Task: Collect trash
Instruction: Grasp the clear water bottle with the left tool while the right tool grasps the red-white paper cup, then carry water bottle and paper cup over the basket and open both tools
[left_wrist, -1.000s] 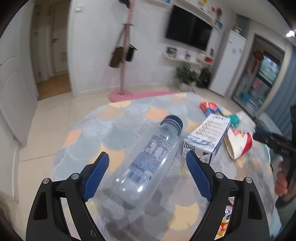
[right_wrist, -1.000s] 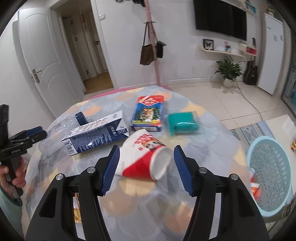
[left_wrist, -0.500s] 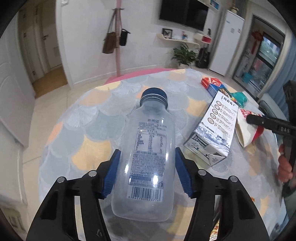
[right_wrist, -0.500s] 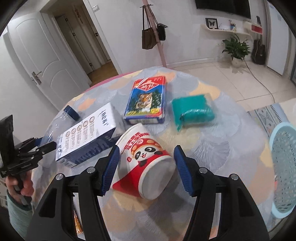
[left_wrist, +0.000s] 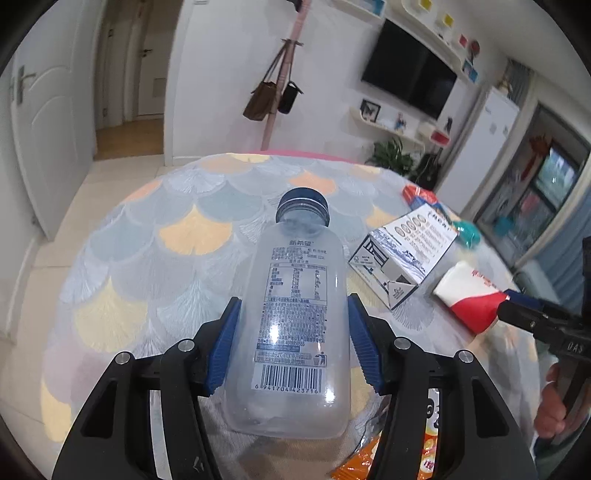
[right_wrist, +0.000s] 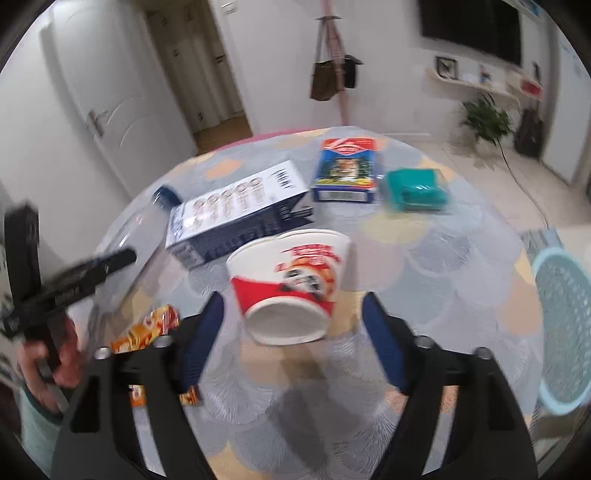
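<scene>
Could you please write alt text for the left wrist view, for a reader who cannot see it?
The left gripper has its blue jaws closed against both sides of a clear plastic bottle with a dark blue cap, lying on a round table with a scalloped cloth. To the right lie a white and blue carton and a red and white paper cup, with the right gripper at the cup.

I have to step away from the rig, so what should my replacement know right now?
Left gripper: shut on the clear bottle, blue pads against its sides.
Right gripper: open, straddling the red-and-white paper cup, which lies on its side; no contact visible.
On the table: milk carton, tiger box, teal pack, orange wrapper.
Mesh basket stands at the right.
Left: everything still needs binning.
</scene>
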